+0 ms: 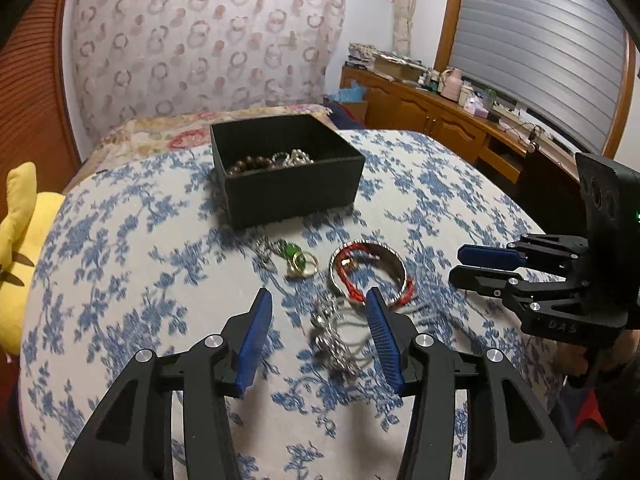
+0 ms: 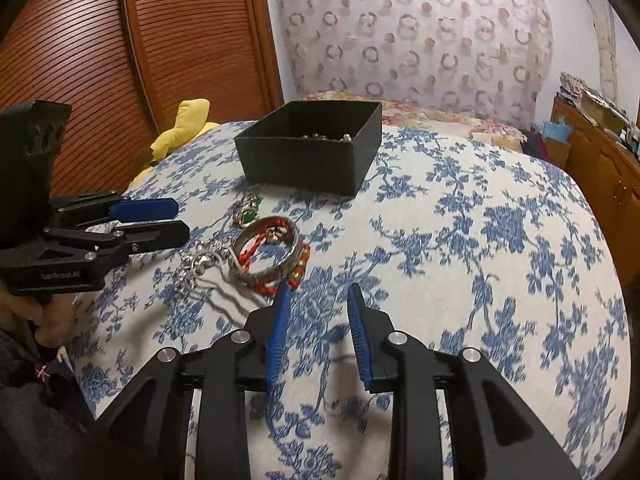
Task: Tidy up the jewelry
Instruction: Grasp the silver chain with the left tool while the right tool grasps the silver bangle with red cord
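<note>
In the left wrist view, a yellow plush toy (image 1: 24, 248) lies at nine o'clock on the edge of the blue-flowered bedcover (image 1: 120, 248). At twelve o'clock stands the black box (image 1: 294, 192), already holding brown beads and silver pieces. Nearer, at the centre, lie a green-stoned pendant with gold rings (image 1: 300, 262), then a silver bangle (image 1: 370, 272) with a red cord bracelet (image 1: 352, 280) threaded through it. A silver chain (image 1: 340, 340) sprawls at six o'clock, between the spread fingers of the left gripper (image 1: 320, 336), which is above it and empty. At three o'clock the right gripper (image 1: 488, 268) hangs near the bangle; in its own view its jaws stand apart and hold nothing.

The sorting looks partly done: some pieces are boxed, four remain on the cover. The step in hand seems to be picking up the chain. The next move likely calls for lowering the left gripper until its pads straddle the bunched links, closing, then carrying it toward twelve o'clock and releasing over the box. Loose chain may trail or snag the bangle.
</note>
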{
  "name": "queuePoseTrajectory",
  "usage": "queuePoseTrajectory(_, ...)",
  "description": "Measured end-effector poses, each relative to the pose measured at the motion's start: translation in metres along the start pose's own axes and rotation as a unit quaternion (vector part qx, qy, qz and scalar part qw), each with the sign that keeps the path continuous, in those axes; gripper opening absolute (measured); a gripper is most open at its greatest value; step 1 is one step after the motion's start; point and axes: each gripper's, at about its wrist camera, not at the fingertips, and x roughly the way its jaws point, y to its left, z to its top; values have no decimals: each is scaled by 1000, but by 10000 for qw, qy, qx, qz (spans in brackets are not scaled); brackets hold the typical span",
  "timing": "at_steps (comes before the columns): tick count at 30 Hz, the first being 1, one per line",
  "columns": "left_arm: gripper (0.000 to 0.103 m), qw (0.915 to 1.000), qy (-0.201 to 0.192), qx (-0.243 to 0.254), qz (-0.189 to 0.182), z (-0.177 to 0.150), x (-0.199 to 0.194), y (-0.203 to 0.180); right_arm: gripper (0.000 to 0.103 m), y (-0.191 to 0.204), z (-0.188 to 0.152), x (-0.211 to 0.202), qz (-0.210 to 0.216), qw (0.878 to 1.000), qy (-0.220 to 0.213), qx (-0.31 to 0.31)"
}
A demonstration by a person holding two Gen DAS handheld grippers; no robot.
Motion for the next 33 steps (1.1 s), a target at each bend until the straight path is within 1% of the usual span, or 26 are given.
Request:
queuePoseTrajectory(6, 46, 9996, 275, -71, -90, -7, 13, -1, 32, 0, -8, 2, -74, 10000, -2, -16)
queuePoseTrajectory(13, 46, 9981, 467, -325, -244, -7, 25, 4, 32, -2, -9, 2, 9, 10000, -68, 67)
queuePoseTrajectory(14, 45, 9978, 475, -368, -272, -7, 26, 5, 32, -1, -9, 2, 1, 10000, -75, 50)
queuePoseTrajectory(16, 31, 9974, 480, -460, -295, -5, 29, 7, 32, -1, -9, 2, -7, 10000, -91, 26)
queuePoseTrajectory(17, 27, 9970, 477, -528, -319, -5, 30, 9, 32, -1, -9, 1, -13, 9999, -99, 18)
queuePoseTrajectory(18, 19, 9968, 475, -555, -326, -4, 30, 9, 32, 0, -10, 1, -14, 9999, -103, 17)
queuePoseTrajectory(19, 16, 9968, 480, -564, -290, -5, 31, 9, 32, 0, -10, 1, -10, 9999, -108, 12)
queuePoseTrajectory(23, 14, 9971, 388, -578, -295, -6, 27, 10, 32, 0, -10, 1, -19, 9999, -137, 17)
queuePoseTrajectory(28, 13, 9992, 164, -352, -92, -5, 9, 3, 32, 0, -10, 1, -25, 9999, -135, 17)
queuePoseTrajectory(33, 12, 9994, -18, -327, 58, -4, -7, 6, 32, 0, -11, 1, -40, 9999, -123, 31)
